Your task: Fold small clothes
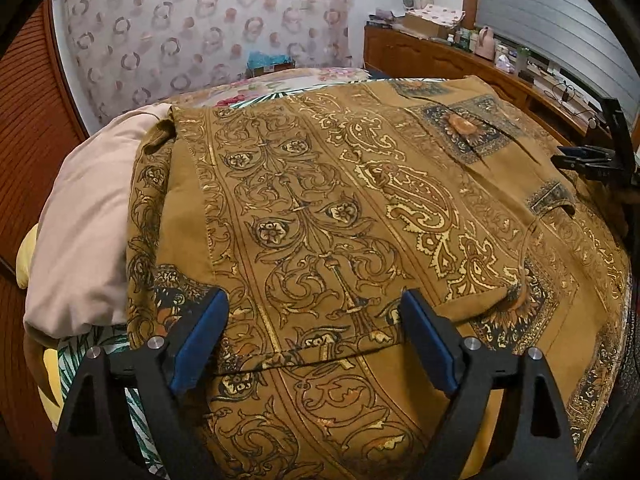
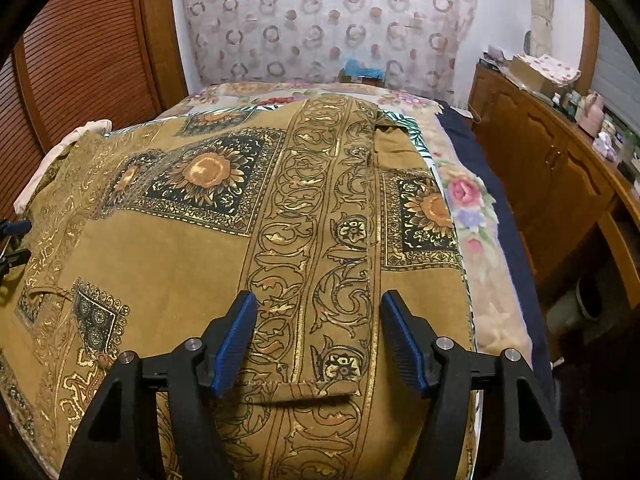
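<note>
A mustard-brown garment (image 1: pixel 320 200) with gold scrollwork and dark sunflower squares lies spread flat over the bed. Its near hem (image 1: pixel 312 354) runs between my left gripper's blue pads. My left gripper (image 1: pixel 314 298) hangs open just above this hem, nothing pinched. In the right wrist view the same garment (image 2: pixel 180 248) fills the bed, and my right gripper (image 2: pixel 319 298) stands open over a scrollwork band, with a folded hem edge (image 2: pixel 316 386) just below its pads. Each gripper shows at the edge of the other's view: the right gripper (image 1: pixel 592 160) and the left gripper (image 2: pixel 12 240).
A pale pink cloth (image 1: pixel 88 216) lies bunched on the bed left of the garment. A floral bedsheet (image 2: pixel 468 200) and a navy blanket (image 2: pixel 504 216) run along the right side. A wooden dresser (image 2: pixel 552 168) crowded with small items stands to the right; a louvred wooden door (image 2: pixel 80 60) stands left.
</note>
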Demonstrator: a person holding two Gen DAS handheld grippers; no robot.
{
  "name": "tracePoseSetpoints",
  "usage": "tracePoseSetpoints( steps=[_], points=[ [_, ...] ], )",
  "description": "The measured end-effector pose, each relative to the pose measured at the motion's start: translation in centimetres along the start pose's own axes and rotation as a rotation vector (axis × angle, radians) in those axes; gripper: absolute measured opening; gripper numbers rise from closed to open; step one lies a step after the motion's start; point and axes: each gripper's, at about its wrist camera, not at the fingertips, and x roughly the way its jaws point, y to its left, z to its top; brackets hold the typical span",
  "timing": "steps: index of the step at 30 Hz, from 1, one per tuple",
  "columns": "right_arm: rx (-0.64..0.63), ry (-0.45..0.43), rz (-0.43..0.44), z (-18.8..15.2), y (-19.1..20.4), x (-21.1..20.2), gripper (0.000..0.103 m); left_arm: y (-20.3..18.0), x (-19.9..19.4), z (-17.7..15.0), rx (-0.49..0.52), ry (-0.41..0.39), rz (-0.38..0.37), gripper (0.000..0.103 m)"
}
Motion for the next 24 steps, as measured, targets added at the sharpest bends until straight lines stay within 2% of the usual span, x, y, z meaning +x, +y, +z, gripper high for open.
tracePoseSetpoints(
  steps=[5,7,12,14,16,18,20,21,24],
  points=[
    [-0.003,0.000,0.000,-0.1,-0.1,0.2,0.067,0.2,-0.8,-0.5,-0.004,0.017,-0.004,0.088],
    [-0.003,0.000,0.000,-0.1,-0.1,0.2,0.068,0.7,-1.7,-0.6,-0.026,0.000,-0.001,0.088],
    [-0.003,0.000,-0.001,-0.1,-0.1,0.2,0.068,2.7,-4.0,-1.0,-0.095,-0.068,0.004,0.074],
    [-0.003,0.001,0.000,-0.1,-0.1,0.2,0.068,3.6,-4.4,-1.2,-0.116,-0.076,0.037,0.059],
    [-0.003,0.001,0.000,-0.1,-0.2,0.2,0.068,4.5,-4.2,-1.4,-0.131,-0.067,0.048,0.051],
    [-0.003,0.001,0.000,-0.1,-0.2,0.2,0.068,4.9,-3.9,-1.5,-0.142,-0.062,0.054,0.049],
    [-0.003,0.001,-0.001,-0.1,-0.2,0.2,0.068,5.3,-3.2,-1.8,-0.147,-0.047,0.056,0.039],
    [-0.003,0.001,-0.001,-0.1,-0.2,0.2,0.068,5.4,-3.0,-1.7,-0.147,-0.038,0.058,0.037],
    [-0.003,0.001,-0.001,-0.1,-0.2,0.2,0.068,5.3,-2.0,-1.9,-0.133,-0.012,0.087,0.036]
  ],
)
